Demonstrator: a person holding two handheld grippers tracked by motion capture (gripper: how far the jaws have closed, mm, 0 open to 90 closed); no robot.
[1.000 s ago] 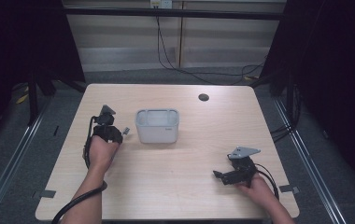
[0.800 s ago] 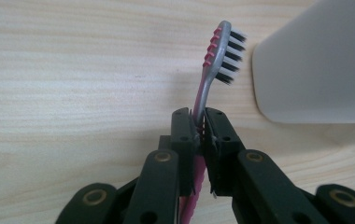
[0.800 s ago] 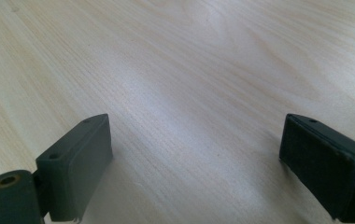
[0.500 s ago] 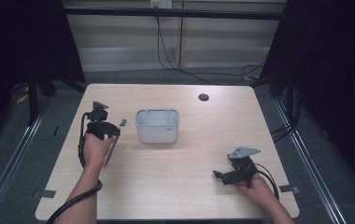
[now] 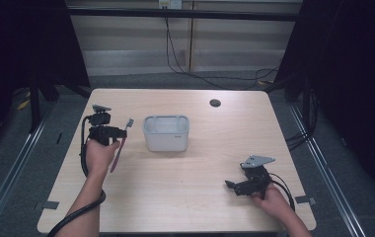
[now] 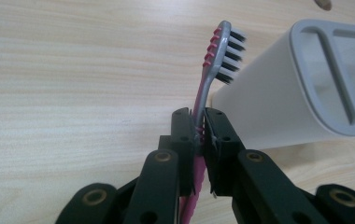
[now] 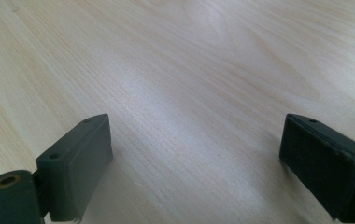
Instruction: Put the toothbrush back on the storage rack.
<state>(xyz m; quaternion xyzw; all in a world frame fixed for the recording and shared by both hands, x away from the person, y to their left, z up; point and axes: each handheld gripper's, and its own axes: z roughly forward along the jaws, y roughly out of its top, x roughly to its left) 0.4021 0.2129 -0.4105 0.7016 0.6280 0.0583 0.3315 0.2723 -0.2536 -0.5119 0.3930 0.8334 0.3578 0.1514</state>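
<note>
A pink and grey toothbrush (image 6: 207,81) is clamped by its handle in my left gripper (image 6: 199,123), bristle head up and pointing toward the holder. In the high view that left gripper (image 5: 121,132) hangs above the table's left side, the toothbrush (image 5: 122,136) slanting down past the hand. Just to its right stands a white rectangular holder (image 5: 166,133) with slotted openings in its top (image 6: 334,74). My right gripper (image 5: 232,186) rests low near the front right of the table, open, with bare wood between its jaws (image 7: 194,154).
The light wooden table (image 5: 215,148) has a small dark round hole (image 5: 215,103) near its far edge. Cables trail from both grippers. Dark floor and metal rails lie beyond the table's sides.
My left hand has risen and drawn left, away from the holder, carrying the toothbrush. The right gripper has stayed where it was.
</note>
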